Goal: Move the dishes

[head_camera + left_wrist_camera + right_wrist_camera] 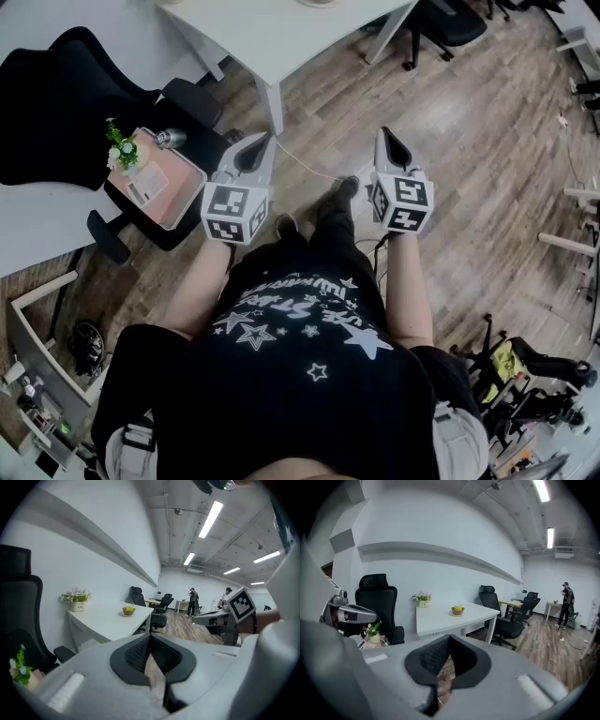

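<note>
Right gripper view puts the bowl (457, 610) on a saucer (451, 613) out on the white surface (436, 619), toward the end of the surface away from the wall, with something yellow inside it; a flower pot (423, 601) stands at the wall end of the same surface. Both the left gripper (259, 142) and the right gripper (387, 138) hang well short of that surface, over bare floor. Each one's fingers (429, 658) are pressed together and have hold of nothing. The bowl looks like glazed ware: probably light, stiff, brittle and rather slick, and likely loose on its saucer. Pinching the bowl's rim wall seems the surest hold. Taking the saucer's edge would carry both, though the bowl could slide and the yellow thing could roll if it is tipped.
</note>
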`<control>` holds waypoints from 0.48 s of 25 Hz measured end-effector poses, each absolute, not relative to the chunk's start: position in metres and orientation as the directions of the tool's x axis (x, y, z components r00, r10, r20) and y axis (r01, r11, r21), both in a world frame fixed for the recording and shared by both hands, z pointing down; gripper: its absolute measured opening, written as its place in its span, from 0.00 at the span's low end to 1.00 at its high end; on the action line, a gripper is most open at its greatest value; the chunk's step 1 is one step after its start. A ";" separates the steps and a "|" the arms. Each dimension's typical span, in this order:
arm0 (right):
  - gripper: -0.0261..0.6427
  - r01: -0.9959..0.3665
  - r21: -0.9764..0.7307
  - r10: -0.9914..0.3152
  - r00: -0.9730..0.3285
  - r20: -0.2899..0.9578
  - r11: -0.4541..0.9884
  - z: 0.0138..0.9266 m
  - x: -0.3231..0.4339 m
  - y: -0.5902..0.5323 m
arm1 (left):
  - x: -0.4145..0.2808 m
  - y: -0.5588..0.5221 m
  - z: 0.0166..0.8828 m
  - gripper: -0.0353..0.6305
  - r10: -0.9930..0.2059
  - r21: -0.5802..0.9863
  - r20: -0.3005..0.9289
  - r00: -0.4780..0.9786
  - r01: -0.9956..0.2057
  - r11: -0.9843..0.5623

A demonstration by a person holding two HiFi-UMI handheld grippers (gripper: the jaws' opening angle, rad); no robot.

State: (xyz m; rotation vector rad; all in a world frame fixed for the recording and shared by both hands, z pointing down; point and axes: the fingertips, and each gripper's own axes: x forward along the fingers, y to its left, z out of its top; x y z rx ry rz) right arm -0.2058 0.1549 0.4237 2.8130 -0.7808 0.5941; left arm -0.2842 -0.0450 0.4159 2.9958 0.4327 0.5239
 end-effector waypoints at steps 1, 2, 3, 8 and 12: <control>0.04 -0.525 0.048 -0.461 0.784 0.416 -0.850 0.424 -0.205 0.154 | -0.284 -0.044 0.416 0.07 0.285 0.100 0.326 0.901 0.267 -0.959; 0.04 -0.526 0.047 -0.463 0.783 0.415 -0.849 0.423 -0.204 0.154 | -0.284 -0.044 0.417 0.07 0.284 0.088 0.329 0.900 0.271 -0.959; 0.04 -0.528 0.046 -0.465 0.783 0.414 -0.848 0.423 -0.203 0.153 | -0.283 -0.043 0.417 0.07 0.285 0.080 0.331 0.900 0.274 -0.958; 0.04 -0.533 0.032 -0.476 0.779 0.408 -0.845 0.424 -0.195 0.154 | -0.279 -0.041 0.418 0.07 0.284 0.094 0.331 0.900 0.268 -0.959; 0.04 -0.544 0.027 -0.491 0.776 0.395 -0.838 0.417 -0.178 0.162 | -0.266 -0.035 0.414 0.07 0.262 0.083 0.333 0.906 0.249 -0.965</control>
